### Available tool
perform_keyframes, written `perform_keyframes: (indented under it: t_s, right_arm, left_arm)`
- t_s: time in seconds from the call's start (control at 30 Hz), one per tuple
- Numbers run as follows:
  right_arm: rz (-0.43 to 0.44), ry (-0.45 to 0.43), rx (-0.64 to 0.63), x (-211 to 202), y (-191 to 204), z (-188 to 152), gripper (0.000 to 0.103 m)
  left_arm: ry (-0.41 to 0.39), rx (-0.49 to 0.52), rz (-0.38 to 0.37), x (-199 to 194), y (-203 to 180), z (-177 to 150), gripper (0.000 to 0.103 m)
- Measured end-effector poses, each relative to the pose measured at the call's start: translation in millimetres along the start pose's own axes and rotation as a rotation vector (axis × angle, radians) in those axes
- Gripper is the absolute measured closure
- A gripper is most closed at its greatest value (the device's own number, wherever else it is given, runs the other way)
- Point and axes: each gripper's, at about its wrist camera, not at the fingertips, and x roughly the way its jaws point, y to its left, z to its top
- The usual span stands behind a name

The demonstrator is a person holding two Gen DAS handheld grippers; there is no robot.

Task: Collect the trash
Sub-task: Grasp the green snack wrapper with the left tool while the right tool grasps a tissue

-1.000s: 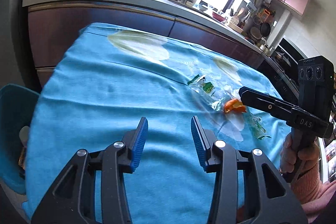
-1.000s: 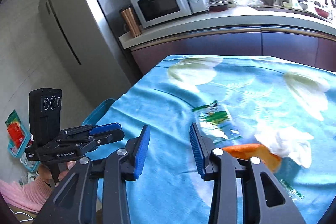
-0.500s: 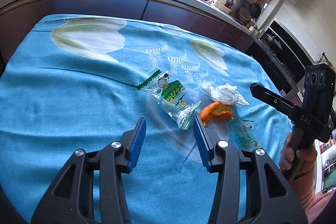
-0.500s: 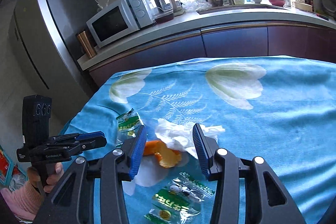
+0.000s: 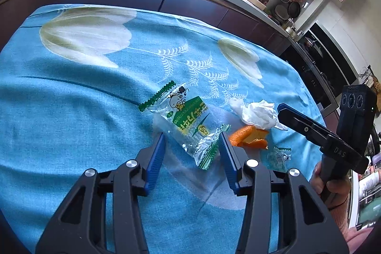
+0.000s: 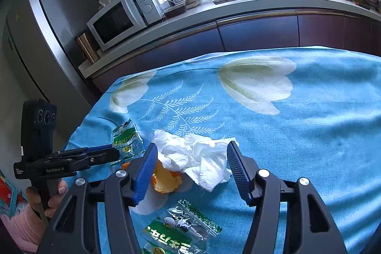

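On the blue tulip-print tablecloth [image 5: 71,116] lie a clear green snack wrapper [image 5: 188,120], a crumpled white tissue [image 5: 258,113], an orange peel [image 5: 250,138] and a second small wrapper [image 5: 277,156]. My left gripper [image 5: 191,144] is open, its blue pads either side of the first wrapper's near end. My right gripper [image 6: 191,158] is open around the tissue [image 6: 197,158], with the peel [image 6: 166,180] by its left pad and the second wrapper [image 6: 181,227] below. The first wrapper [image 6: 126,139] lies at the left of the right wrist view.
A kitchen counter [image 6: 214,16] with a microwave [image 6: 123,16] and a sink runs behind the table. A steel fridge [image 6: 42,27] stands at the left. Dark cabinets and an oven [image 5: 328,68] are to the right of the table.
Both grippers have moved in toward the trash. The left now straddles the green wrapper's end; the right now brackets the tissue. Both stay open.
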Motion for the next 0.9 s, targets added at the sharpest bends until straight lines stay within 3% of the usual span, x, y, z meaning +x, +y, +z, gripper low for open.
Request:
perform_keyframes:
  t_s: [0.1,0.3,0.47,0.6,0.9]
  right_arm:
    - [0.007,0.010,0.002,3,0,0,0.043]
    - [0.003,0.032,0.002,9,1,-2,0.046]
    - [-0.007,0.057,0.008,15,-3,-5,0.057]
    - [-0.001,0.059,0.008,16,-2,-6,0.075]
    - [0.020,0.027,-0.015,6,5,-2,0.089]
  left_arm:
    - [0.014,-0.010,-0.010,6,-1,2,0.075]
    - [0.017,-0.013,0.001,10,-3,1,0.088]
    - [0.011,-0.013,0.001,9,-3,0,0.090]
    - [0.000,-0.010,0.003,6,-2,-2,0.091]
    - [-0.025,-0.017,-0.003,-7,2,-6,0.092]
